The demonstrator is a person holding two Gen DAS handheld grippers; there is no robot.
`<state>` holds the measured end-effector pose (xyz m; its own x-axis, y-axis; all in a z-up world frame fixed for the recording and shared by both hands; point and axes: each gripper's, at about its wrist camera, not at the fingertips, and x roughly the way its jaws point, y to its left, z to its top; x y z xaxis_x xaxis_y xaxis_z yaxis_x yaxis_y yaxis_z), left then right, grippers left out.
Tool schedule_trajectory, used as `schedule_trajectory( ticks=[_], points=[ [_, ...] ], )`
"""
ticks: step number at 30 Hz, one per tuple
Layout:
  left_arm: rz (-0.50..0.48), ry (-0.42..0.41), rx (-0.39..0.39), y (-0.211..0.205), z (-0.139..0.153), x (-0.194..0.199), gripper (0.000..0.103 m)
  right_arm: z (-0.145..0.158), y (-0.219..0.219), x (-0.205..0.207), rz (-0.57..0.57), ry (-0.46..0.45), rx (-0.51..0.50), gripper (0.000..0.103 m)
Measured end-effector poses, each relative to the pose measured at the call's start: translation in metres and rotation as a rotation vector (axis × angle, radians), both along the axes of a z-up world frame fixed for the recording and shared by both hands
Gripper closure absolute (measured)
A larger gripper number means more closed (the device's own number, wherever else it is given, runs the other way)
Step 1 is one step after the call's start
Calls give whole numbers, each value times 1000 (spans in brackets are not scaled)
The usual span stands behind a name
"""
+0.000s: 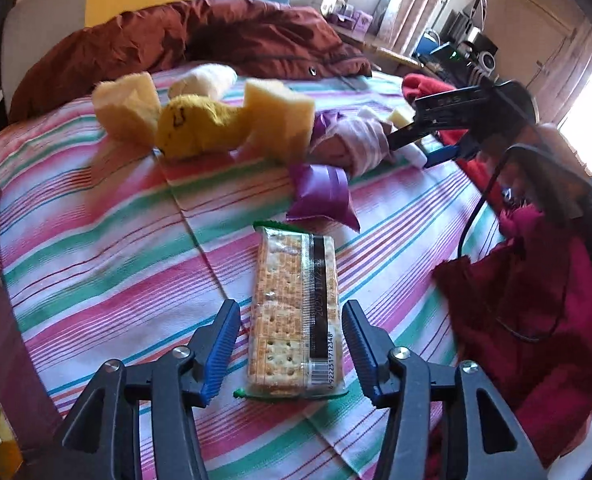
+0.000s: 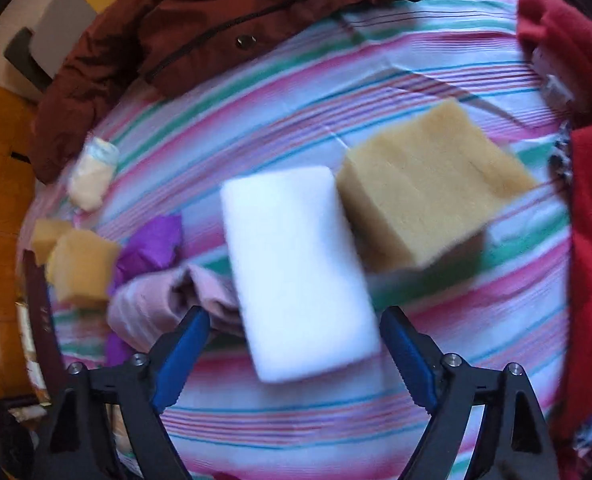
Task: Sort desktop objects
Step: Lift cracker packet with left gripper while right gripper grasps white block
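Crackers in a clear packet (image 1: pixel 294 312) lie on the striped surface (image 1: pixel 96 240) between the left gripper's (image 1: pixel 292 350) parted jaws, untouched. Right gripper (image 2: pixel 296 360) gapes wide around a white sponge (image 2: pixel 296 272), gripping nothing.

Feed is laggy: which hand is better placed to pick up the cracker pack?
Left. The left gripper has its open jaws straddling the cracker pack. The right gripper is over the white sponge instead.
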<state>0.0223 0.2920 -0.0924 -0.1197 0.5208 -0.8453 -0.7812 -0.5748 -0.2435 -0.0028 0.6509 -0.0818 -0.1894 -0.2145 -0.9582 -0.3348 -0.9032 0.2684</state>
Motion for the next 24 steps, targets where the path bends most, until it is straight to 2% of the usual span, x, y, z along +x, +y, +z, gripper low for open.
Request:
schedule_trajectory(
  ticks=[1, 3, 8, 10, 11, 12, 13, 16, 21, 24],
  points=[
    [-6, 0, -9, 3, -3, 0, 48, 2, 1, 8, 26, -14, 2, 15],
    [-14, 26, -22, 8, -6, 2, 48, 5, -8, 8, 106, -26, 72, 15],
    [-41, 86, -50, 20, -8, 3, 51, -1, -18, -5, 128, -37, 141, 19],
    [-63, 123, -66, 23, -9, 8, 55, 0, -23, -8, 148, -36, 194, 33],
    [-74, 127, -61, 22, -8, 9, 55, 2, -25, -8, 160, -39, 216, 46],
    [-76, 118, -52, 20, -8, 8, 56, 5, -27, -7, 173, -32, 195, 48],
    [-74, 109, -43, 17, -8, 7, 56, 8, -29, -4, 186, -27, 177, 49],
    [-52, 81, -10, 6, -6, 4, 56, 19, -40, 8, 224, -18, 227, 50],
    [5, 44, 46, -14, 2, -6, 56, 60, -45, 23, 155, 64, 258, 50],
    [39, 39, 96, -28, 12, -9, 56, 89, -51, 36, 114, 146, 286, 50]
  ],
)
